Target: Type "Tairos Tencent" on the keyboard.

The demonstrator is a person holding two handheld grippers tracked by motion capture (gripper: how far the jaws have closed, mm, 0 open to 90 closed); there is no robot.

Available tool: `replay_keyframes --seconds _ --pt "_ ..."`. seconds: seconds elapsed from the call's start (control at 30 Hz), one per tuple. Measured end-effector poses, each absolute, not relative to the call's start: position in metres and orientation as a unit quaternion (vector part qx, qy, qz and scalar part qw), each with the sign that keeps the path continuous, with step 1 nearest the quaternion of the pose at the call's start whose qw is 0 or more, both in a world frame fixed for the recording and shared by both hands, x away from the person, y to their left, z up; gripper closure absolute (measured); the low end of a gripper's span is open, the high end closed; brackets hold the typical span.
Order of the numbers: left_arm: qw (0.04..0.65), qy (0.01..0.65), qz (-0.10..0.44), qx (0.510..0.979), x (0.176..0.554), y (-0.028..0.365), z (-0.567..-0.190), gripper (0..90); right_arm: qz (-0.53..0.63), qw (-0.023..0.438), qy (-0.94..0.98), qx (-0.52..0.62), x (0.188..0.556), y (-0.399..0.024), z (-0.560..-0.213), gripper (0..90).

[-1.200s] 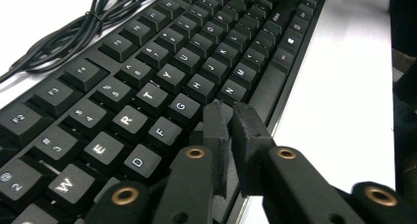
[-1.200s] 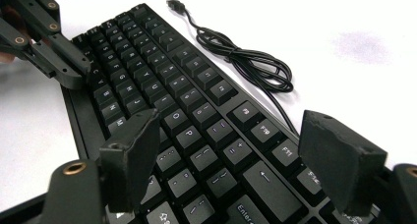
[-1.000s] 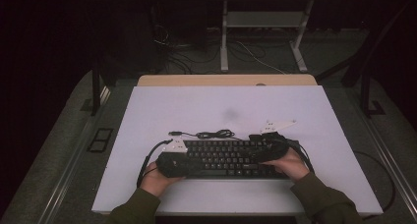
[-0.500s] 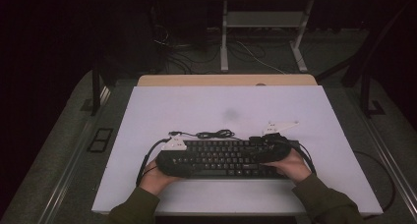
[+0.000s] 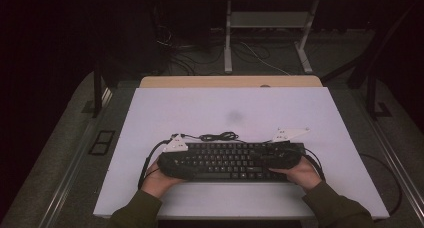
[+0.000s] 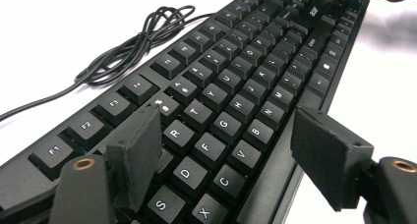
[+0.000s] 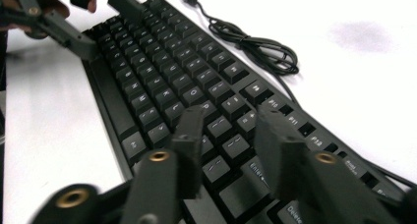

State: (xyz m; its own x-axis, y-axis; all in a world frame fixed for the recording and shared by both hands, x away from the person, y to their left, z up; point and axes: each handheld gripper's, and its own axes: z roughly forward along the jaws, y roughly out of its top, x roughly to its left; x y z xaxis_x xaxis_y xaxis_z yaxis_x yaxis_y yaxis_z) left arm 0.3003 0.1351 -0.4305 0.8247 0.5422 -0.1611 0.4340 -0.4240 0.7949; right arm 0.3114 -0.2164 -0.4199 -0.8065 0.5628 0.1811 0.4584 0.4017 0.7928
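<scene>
While the black full-size plastic keyboard (image 5: 232,160) lies flat on the white tabletop (image 5: 200,113), my left tongs (image 6: 231,150) have just been opening, straddling its end; right tongs (image 7: 231,145) closing over its keys, apart.

A dim lab: a white table (image 5: 320,113), desk frames (image 5: 265,38) and loose floor cables (image 5: 200,58) on grey carpet.

The person is wearing dark olive-green sleeves (image 5: 340,210) reaching to the wrists. Each handheld gripper is showing matte black jaws with flat rectangular pads (image 6: 327,162), each arm carrying a brass-coloured ringed screw hole (image 6: 83,163). A pale three-cornered plate (image 5: 289,133) is topping each unit (black cables (image 5: 146,164) are trailing behind).
</scene>
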Motion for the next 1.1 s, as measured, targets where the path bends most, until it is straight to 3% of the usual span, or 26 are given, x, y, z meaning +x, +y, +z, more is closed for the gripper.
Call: replay_keyframes --seconds 0.33,0.63,1.1 --pt "0.456 0.295 0.064 0.837 0.301 0.138 -0.431 22.4 0.435 0.04 0.854 0.282 0.307 -0.212 -0.425 88.1" --pt "0.457 0.295 0.068 0.836 0.303 0.138 -0.431 21.2 0.414 0.017 0.872 0.26 0.306 -0.206 -0.43 89.5" --pt "0.459 0.296 0.073 0.834 0.305 0.138 -0.431 21.4 0.392 0.019 0.885 0.249 0.306 -0.201 -0.436 89.5"
